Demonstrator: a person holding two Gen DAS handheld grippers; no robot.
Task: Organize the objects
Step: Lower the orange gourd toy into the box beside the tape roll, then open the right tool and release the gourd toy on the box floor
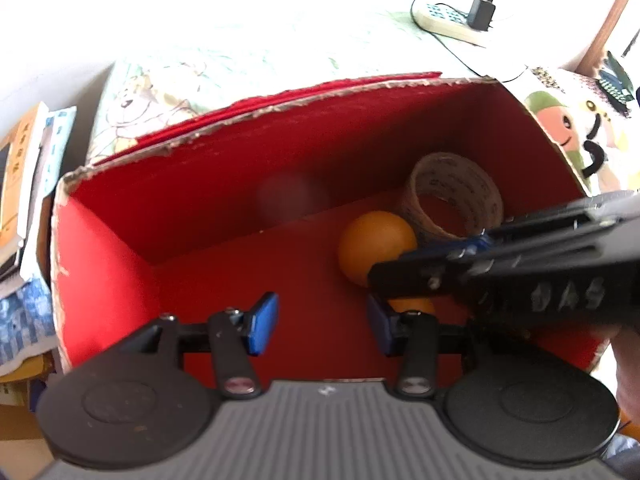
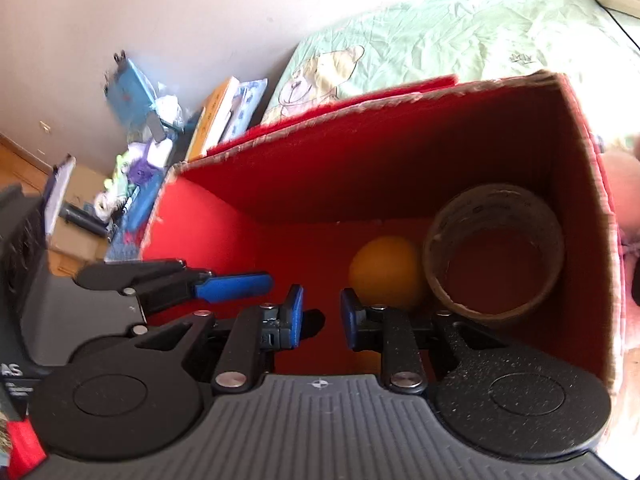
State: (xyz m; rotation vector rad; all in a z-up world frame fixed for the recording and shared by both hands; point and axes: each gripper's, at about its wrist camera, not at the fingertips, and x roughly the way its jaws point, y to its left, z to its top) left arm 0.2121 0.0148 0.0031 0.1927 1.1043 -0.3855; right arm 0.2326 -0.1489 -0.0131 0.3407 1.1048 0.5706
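An orange ball (image 1: 374, 246) lies on the floor of the red box (image 1: 224, 196), towards its right end, touching or just beside a roll of clear tape (image 1: 452, 196) that stands tilted in the far right corner; in the right wrist view the same ball (image 2: 386, 270) sits just left of the tape roll (image 2: 494, 256), its lower edge hidden behind the right gripper's blue pad. A second patch of orange (image 1: 412, 305) shows low in the left wrist view, mostly covered by the right gripper's arm and the left gripper's pad; whether it is another ball cannot be told.

The left gripper (image 1: 322, 326) hangs over the box floor with its blue pads apart and nothing between them; only bare red cardboard shows in the gap. The right gripper (image 2: 322, 316) points into the box with a narrower gap between its pads, also empty; the ball lies beyond its right pad, and whether that pad touches it is unclear. In the left wrist view the right gripper enters from the right edge, blurred, crossing in front of ball and tape.

The box's rim (image 2: 400, 100) is torn and ragged; its near wall is cut off below both cameras. It stands on a pale green bedsheet (image 2: 460, 40) printed with a bear; a power strip (image 1: 448, 20) with a black adapter lies further back, washed out by glare. Books and clutter (image 2: 216, 116) lie beside the bed at left, too blurred to identify.
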